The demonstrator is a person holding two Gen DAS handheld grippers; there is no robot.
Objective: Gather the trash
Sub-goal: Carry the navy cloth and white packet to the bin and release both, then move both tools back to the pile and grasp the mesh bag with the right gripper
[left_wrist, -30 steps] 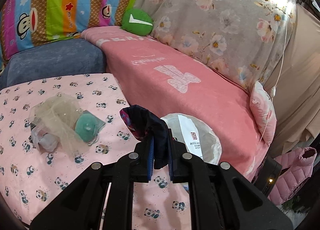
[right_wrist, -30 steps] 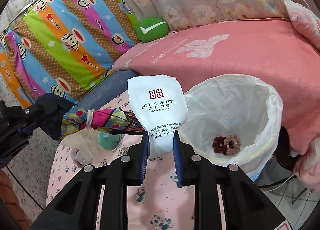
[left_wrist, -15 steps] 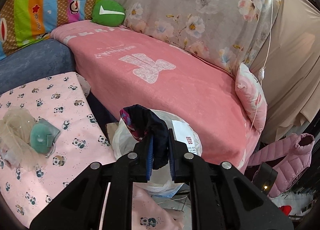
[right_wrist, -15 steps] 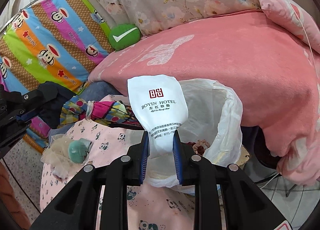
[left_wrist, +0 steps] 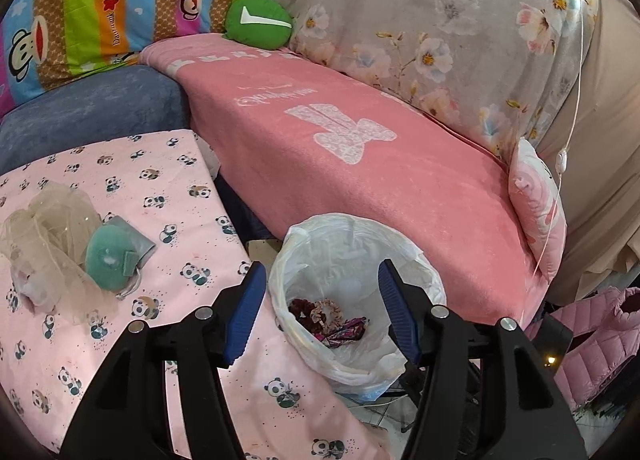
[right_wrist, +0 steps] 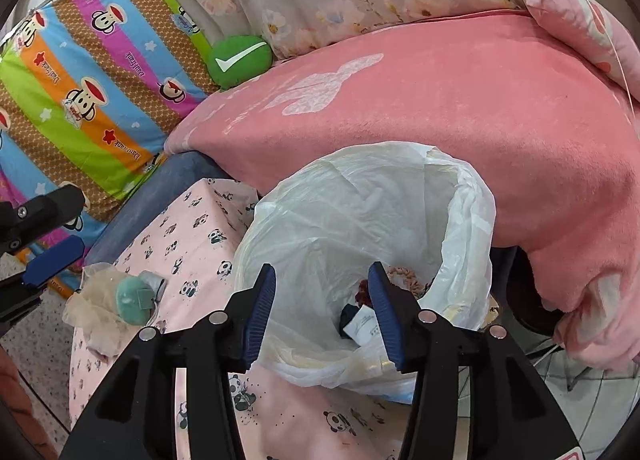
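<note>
A bin with a white liner (left_wrist: 352, 224) (right_wrist: 400, 164) stands beside the table, just under both grippers. My left gripper (left_wrist: 320, 312) hangs over it, jaws opening, nothing between them. At the bin's bottom lie a dark red scrunchie (left_wrist: 316, 308) and a colourful patterned cloth (left_wrist: 344, 334). My right gripper (right_wrist: 322, 316) is also above the bin, jaws opening and empty. A white printed packet (right_wrist: 364, 328) lies inside the bin below it. A teal round pad (left_wrist: 110, 260) (right_wrist: 134, 298) and a beige mesh cloth (left_wrist: 44, 228) rest on the table.
The table wears a pink panda-print cloth (left_wrist: 160, 188). A sofa with a pink blanket (left_wrist: 360, 164) runs behind the bin, with a green cushion (left_wrist: 258, 22) and a pink pillow (left_wrist: 540, 212). A pink jacket (left_wrist: 600, 332) lies low at the right. The left gripper's fingers (right_wrist: 52, 256) show at the right view's left edge.
Both grippers moved from the table to above the bin and opened. The patterned cloth left the left gripper and the white packet left the right; both now lie in the bin.
</note>
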